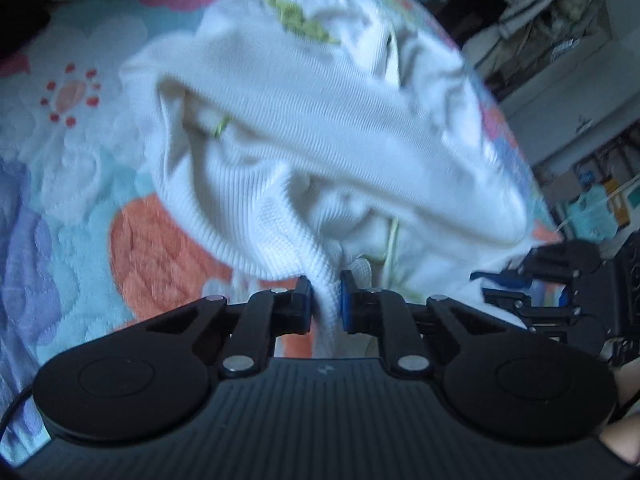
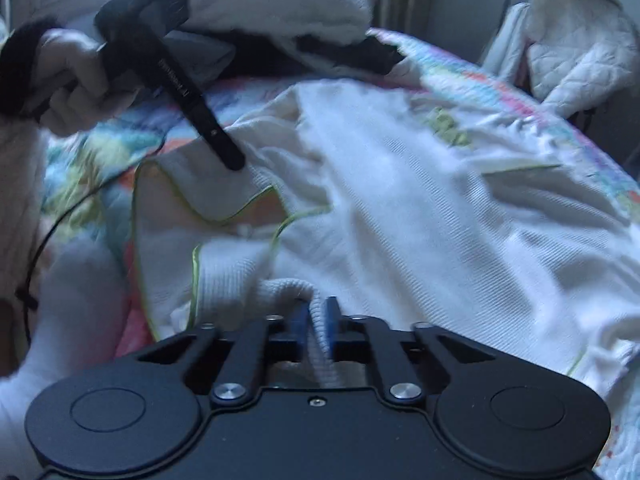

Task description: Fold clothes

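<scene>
2 grippers, left (image 1: 325,296) and right (image 2: 318,320), each clamp the white garment's (image 1: 320,128) edge over a floral bedspread (image 1: 80,160).

A: Room to pass?
B: Bare quilt (image 1: 60,168) left of the garment (image 1: 320,120). Far end blocked by a clothes heap (image 2: 280,4). Right side tight: jacket (image 2: 580,40) just past the bed edge, shelves (image 1: 560,32) crammed.
A: Between grippers?
B: Only bunched garment.
</scene>
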`<state>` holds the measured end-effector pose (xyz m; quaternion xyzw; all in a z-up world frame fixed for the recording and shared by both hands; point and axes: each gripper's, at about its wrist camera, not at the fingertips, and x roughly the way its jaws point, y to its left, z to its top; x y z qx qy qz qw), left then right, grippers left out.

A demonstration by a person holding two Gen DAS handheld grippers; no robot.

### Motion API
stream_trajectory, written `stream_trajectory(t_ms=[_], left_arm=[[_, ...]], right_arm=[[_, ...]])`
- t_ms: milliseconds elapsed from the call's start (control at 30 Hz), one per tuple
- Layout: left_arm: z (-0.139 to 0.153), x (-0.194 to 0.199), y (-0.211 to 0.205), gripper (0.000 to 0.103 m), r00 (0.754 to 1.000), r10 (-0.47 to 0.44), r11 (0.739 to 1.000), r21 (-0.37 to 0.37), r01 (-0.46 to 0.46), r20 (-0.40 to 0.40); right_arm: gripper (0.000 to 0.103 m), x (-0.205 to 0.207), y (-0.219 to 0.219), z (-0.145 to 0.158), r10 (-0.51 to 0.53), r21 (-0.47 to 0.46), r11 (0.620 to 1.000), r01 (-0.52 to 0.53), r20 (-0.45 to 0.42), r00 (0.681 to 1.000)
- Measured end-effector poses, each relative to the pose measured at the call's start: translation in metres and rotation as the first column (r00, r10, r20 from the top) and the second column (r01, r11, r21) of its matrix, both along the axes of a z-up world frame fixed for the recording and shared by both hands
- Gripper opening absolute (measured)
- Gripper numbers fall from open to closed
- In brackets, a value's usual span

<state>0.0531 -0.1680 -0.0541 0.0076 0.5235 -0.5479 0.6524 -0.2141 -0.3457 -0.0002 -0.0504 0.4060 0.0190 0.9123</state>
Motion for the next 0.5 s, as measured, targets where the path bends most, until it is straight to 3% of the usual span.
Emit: stream_trajectory(t_ms=[200, 500], left_arm=[[0.047, 0.033, -0.042, 0.013, 0.999, 0.037, 0.993, -0.117, -0.036, 0.006], [0.115, 0.107, -0.208, 0.013, 0.997, -0.038, 0.974, -0.222, 0.053, 0.069]], right_arm=[[0.002, 0.006, -0.069, 0.054, -0.130, 0.093, 0.988, 0.123, 0.078, 0.988], [0.002, 0.042, -0.213, 0.100, -0.241, 0.135, 0.965, 0.223, 0.129, 0.962]])
